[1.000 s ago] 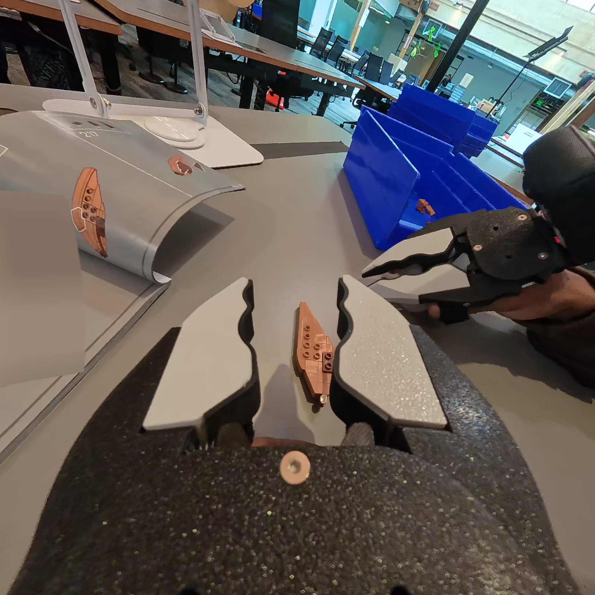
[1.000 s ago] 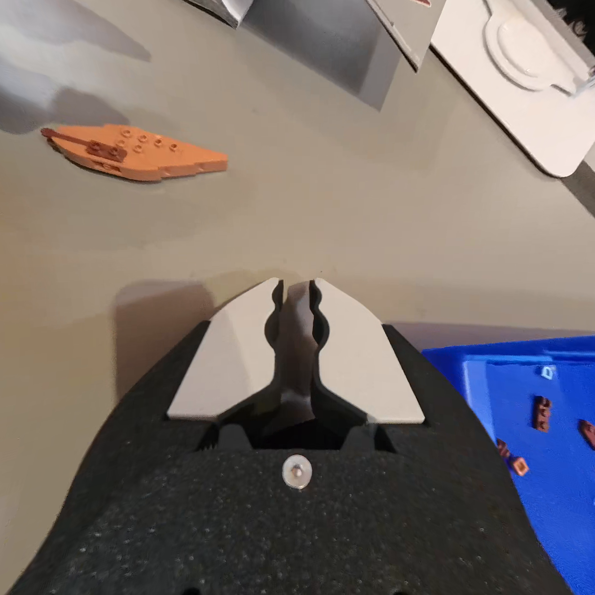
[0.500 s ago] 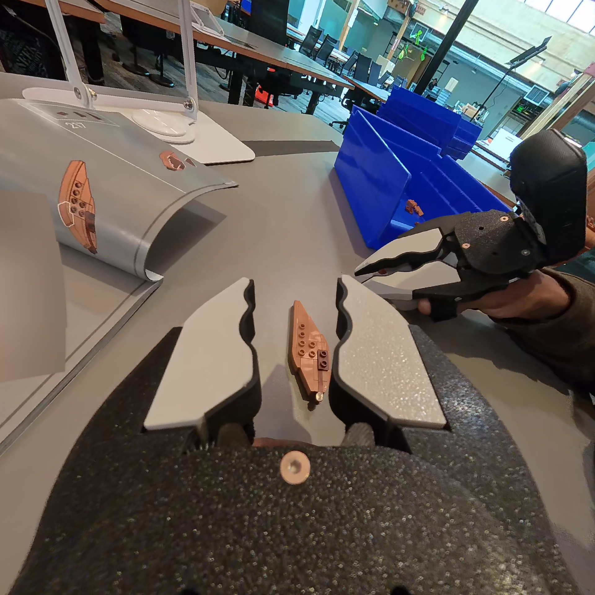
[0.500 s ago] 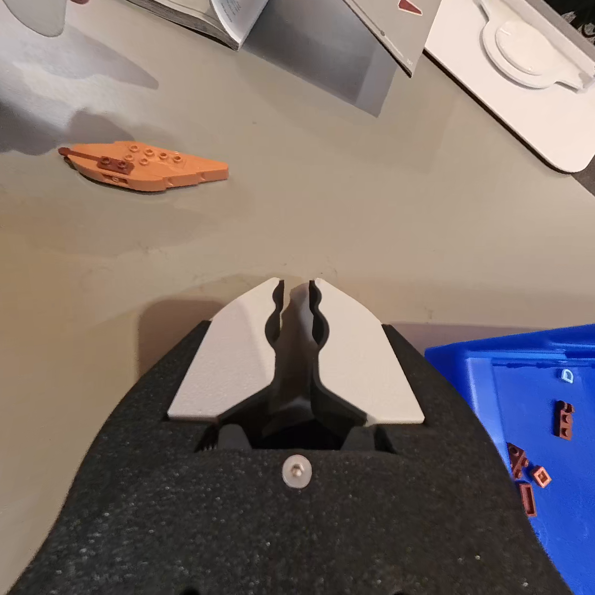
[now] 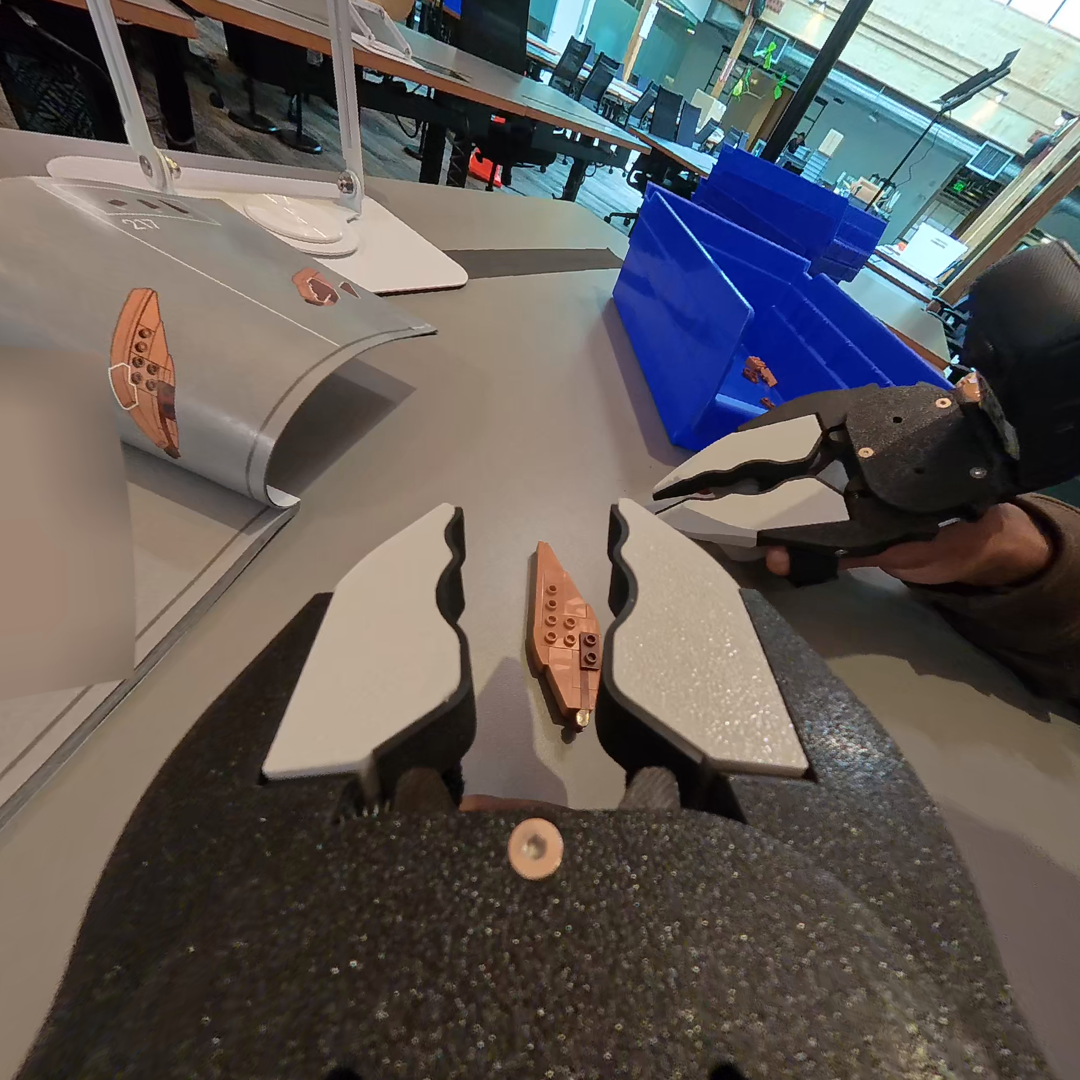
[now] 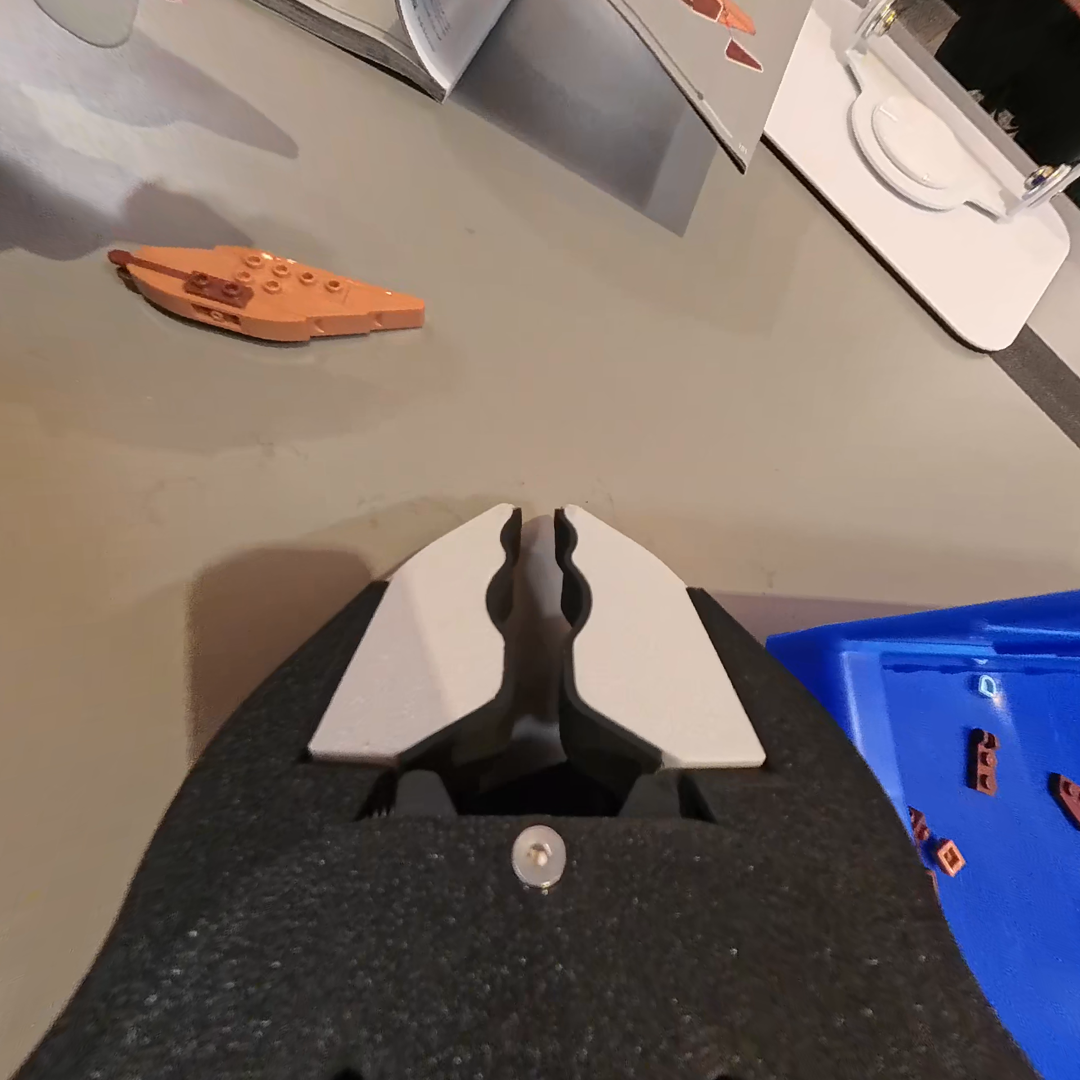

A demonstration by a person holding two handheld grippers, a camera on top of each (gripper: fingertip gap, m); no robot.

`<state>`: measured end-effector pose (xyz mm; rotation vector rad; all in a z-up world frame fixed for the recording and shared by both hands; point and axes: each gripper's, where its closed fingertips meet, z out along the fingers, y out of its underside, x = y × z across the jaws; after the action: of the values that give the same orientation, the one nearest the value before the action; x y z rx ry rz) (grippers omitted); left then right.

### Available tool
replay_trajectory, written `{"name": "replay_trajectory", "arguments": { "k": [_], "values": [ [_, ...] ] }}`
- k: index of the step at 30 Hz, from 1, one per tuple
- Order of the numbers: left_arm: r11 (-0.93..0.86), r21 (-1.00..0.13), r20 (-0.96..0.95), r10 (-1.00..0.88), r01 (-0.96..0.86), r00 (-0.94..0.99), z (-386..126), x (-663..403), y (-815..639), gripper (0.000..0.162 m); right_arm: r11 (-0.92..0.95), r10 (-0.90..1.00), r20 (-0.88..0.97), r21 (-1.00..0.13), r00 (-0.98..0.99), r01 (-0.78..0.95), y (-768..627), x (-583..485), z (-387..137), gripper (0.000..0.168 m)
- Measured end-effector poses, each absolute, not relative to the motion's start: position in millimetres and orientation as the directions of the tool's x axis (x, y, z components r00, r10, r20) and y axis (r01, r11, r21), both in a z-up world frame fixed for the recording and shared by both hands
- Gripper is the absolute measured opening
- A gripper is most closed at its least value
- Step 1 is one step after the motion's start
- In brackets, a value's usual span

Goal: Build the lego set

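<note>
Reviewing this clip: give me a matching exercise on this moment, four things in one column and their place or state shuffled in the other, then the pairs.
Things
1. left gripper
2. right gripper
3. orange lego boat piece
4. loose brown bricks

Place or state
A. lying in the blue bin
B. jaws nearly shut, with nothing between them
C. flat on the grey table, between open jaws
D. jaws wide open, one on each side of the build

Pairs: 1-D, 2-B, 3-C, 4-A
</note>
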<state>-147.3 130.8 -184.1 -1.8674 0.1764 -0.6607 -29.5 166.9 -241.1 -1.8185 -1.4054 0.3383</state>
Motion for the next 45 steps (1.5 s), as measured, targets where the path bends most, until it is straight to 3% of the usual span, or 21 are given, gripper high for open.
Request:
{"name": "replay_trajectory", "arguments": {
  "k": [32,35,37,40,43,45],
  "values": [
    [-0.404,-0.897,0.358,-0.419,0.182,0.834,-185.6,-147.0,130.7,0.047,-0.056,0.903,0.260,-0.718,0.342,0.694,165.7,-31.1,-241.3,0.009],
    [-0.404,-0.897,0.357,-0.419,0.181,0.835,-185.6,-147.1,130.8,0.047,-0.056,0.912,0.248,-0.714,0.327,0.698,162.1,-30.5,-240.7,0.015],
    [-0.406,-0.895,0.361,-0.415,0.185,0.835,-185.8,-147.8,131.2,0.047,-0.088,0.939,0.174,-0.712,0.296,0.697,152.9,-20.0,-221.4,0.020],
    [-0.402,-0.896,0.362,-0.412,0.190,0.836,-185.1,-148.9,131.2,0.047,-0.033,0.929,0.212,-0.768,0.302,0.640,167.2,34.6,-134.8,0.015],
    [-0.405,-0.896,0.358,-0.412,0.184,0.838,-185.9,-148.4,131.2,0.047,0.052,0.922,0.329,-0.627,0.203,0.777,204.0,108.5,-90.2,0.010],
    [-0.408,-0.895,0.359,-0.413,0.182,0.837,-186.3,-148.1,131.3,0.047,0.129,0.968,0.252,-0.469,-0.008,0.874,212.1,135.1,-112.8,0.012]
  ]
}}
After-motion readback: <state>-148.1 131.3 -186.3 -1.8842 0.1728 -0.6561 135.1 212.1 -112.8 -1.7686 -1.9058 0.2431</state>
